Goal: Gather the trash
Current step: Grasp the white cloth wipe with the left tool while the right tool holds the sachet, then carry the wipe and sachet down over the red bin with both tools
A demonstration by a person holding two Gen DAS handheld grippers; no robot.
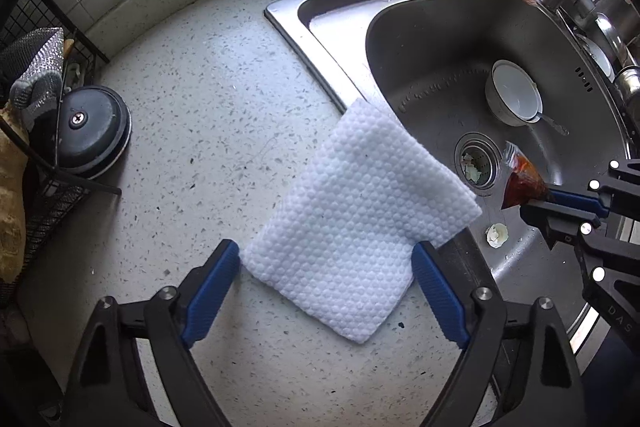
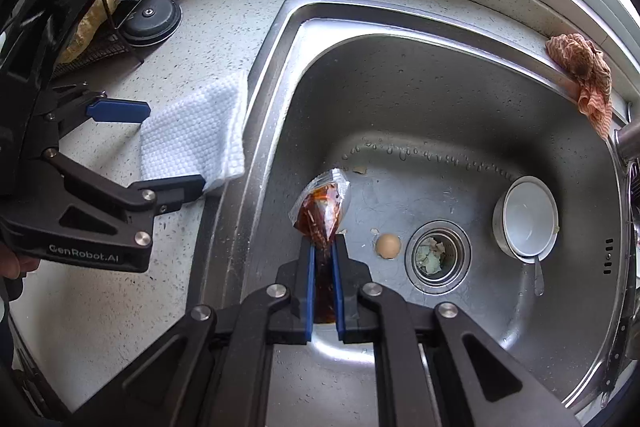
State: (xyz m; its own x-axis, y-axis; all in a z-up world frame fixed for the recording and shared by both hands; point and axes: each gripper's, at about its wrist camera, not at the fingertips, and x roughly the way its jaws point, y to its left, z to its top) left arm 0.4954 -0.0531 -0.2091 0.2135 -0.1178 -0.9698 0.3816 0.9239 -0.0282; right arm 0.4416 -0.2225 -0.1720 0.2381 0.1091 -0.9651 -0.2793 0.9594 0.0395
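From my left wrist camera, my left gripper (image 1: 326, 267) points steeply down over the speckled tabletop (image 1: 192, 115), its jaws spread to either side of the near end of a white dimpled wipe (image 1: 356, 211); the pads stand right at its edges, and I cannot tell whether they touch it. The wipe lies flat, its long axis running diagonally away from me, its far corner overlapping the steel sink (image 1: 420, 39) rim. At the right edge my right gripper (image 1: 536, 199) hangs over the basin, pinching a red sauce packet (image 1: 522, 179). A bit of eggshell (image 1: 496, 235) lies on the basin floor near the drain strainer (image 1: 478, 163).

From my right wrist camera, my right gripper (image 2: 323, 255) also aims steeply down, jaws pressed together on the sauce packet (image 2: 322, 211), whose long axis follows the fingers, its torn clear end pointing away from me. The eggshell (image 2: 387, 246) sits just beside the drain strainer (image 2: 434, 257), and a white bowl (image 2: 528, 215) sits nested in a steel one farther right. My left gripper (image 2: 172, 151) straddles the wipe (image 2: 196, 139) on the tabletop (image 2: 120, 307), beside the sink (image 2: 400, 75).
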